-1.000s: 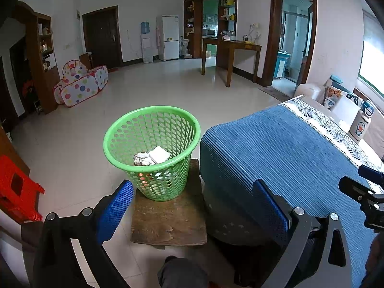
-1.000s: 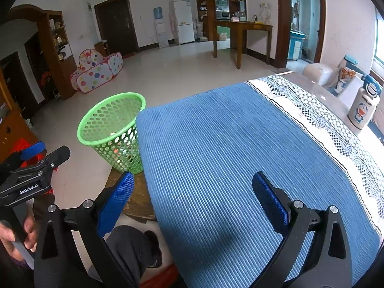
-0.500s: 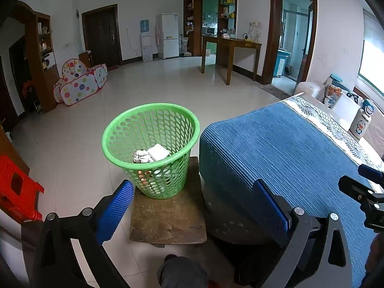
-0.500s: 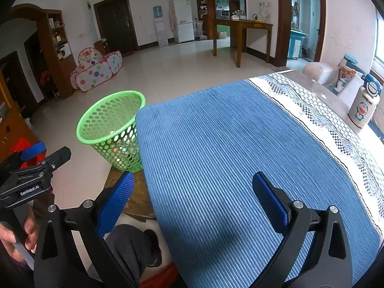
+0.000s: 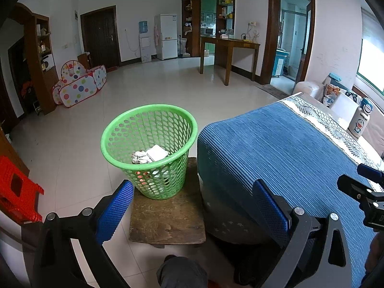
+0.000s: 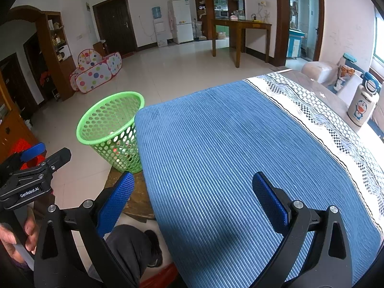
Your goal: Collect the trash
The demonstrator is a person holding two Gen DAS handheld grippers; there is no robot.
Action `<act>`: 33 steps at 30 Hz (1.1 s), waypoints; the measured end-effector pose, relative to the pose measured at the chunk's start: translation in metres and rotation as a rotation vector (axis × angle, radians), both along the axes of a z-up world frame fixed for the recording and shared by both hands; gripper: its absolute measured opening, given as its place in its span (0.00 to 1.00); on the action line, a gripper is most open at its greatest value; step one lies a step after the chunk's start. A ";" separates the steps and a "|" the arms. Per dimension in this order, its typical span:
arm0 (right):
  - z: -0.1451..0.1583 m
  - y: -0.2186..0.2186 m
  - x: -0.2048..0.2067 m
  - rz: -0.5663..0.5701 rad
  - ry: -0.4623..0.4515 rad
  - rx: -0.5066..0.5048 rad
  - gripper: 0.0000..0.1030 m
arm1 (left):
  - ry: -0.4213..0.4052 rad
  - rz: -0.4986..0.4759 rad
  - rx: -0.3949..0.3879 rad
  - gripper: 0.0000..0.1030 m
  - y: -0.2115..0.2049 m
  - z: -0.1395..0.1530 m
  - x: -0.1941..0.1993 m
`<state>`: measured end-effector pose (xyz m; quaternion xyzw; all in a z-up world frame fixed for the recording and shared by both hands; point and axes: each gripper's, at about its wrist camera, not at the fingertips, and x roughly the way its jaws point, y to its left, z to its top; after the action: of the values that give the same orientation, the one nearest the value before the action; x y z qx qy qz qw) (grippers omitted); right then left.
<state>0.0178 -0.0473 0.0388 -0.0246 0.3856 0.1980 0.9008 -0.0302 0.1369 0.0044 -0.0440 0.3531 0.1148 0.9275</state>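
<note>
A blue ribbed cloth (image 6: 240, 158) with a white patterned border covers the table, where a cartoon-printed bottle (image 6: 363, 103) stands upright near the far edge. On the tiled floor sit a red plastic stool (image 5: 16, 196) and a polka-dot play tent (image 5: 79, 85) (by the dark door). A white fridge (image 5: 168, 37) stands against the back wall, beside a water dispenser (image 5: 144, 42).

both tools empty, jaws spread wide: left tool (image 5: 192, 206), right tool (image 6: 193, 195).
</note>
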 end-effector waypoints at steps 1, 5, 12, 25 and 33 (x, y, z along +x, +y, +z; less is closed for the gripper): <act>0.000 0.000 0.000 0.000 0.000 0.000 0.95 | 0.000 0.000 -0.001 0.93 0.000 0.000 0.000; 0.000 -0.001 0.000 -0.001 0.003 0.002 0.95 | -0.001 -0.001 -0.002 0.93 -0.001 0.000 0.000; -0.001 -0.001 0.000 -0.003 0.003 0.003 0.95 | 0.002 -0.004 -0.002 0.93 -0.002 0.000 -0.001; -0.001 -0.002 0.000 -0.006 0.005 0.005 0.95 | 0.003 -0.006 -0.007 0.93 -0.004 0.000 -0.001; -0.001 -0.002 -0.001 -0.010 0.010 0.009 0.95 | 0.006 -0.006 -0.009 0.93 -0.004 0.000 0.000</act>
<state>0.0172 -0.0494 0.0375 -0.0178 0.3896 0.1952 0.8999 -0.0298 0.1328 0.0048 -0.0465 0.3567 0.1106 0.9265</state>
